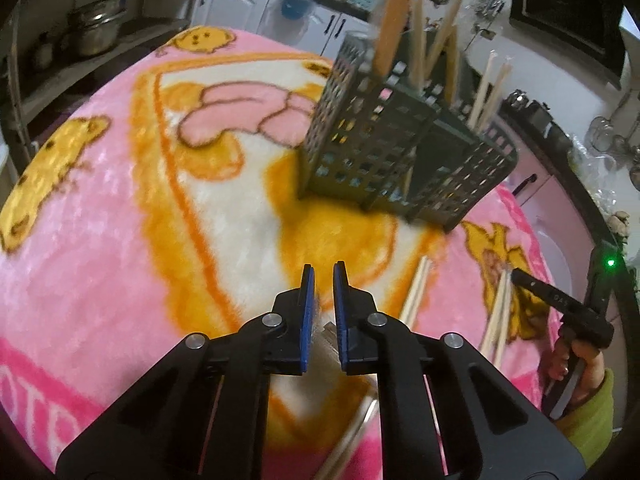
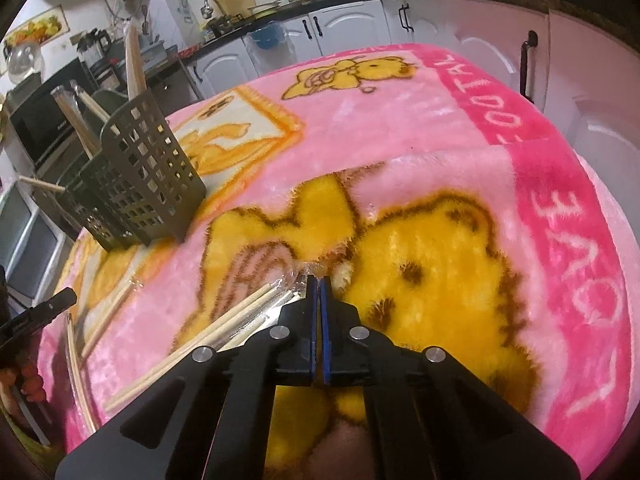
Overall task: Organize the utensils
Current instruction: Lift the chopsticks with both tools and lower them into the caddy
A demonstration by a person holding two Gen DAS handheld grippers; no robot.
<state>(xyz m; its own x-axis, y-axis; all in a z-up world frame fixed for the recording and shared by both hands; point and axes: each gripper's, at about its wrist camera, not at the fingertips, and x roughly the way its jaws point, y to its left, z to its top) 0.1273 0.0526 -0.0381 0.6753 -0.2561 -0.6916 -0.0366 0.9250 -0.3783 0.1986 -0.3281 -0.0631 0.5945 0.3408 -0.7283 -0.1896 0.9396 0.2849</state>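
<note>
A dark green perforated utensil caddy [image 1: 400, 152] [image 2: 140, 176] stands on the pink blanket, with chopsticks and a wide wooden handle [image 1: 394, 20] sticking up out of it. My left gripper [image 1: 324, 270] is shut on a pale long utensil [image 1: 325, 336] that is too blurred to name. Its silvery length runs down and back under the fingers. My right gripper [image 2: 319, 280] is shut with its pads nearly touching. Its tips pinch the end of a clear plastic wrapper [image 2: 294, 280] around chopsticks. Loose wooden chopsticks [image 2: 224, 328] [image 1: 416, 292] lie on the blanket between the two grippers.
The pink and yellow cartoon blanket [image 2: 440, 140] covers the whole surface. White kitchen cabinets [image 2: 348, 28] and a dark counter run behind it. A hand in a green sleeve [image 1: 588, 392] holds the right gripper [image 1: 516, 274] at the right edge.
</note>
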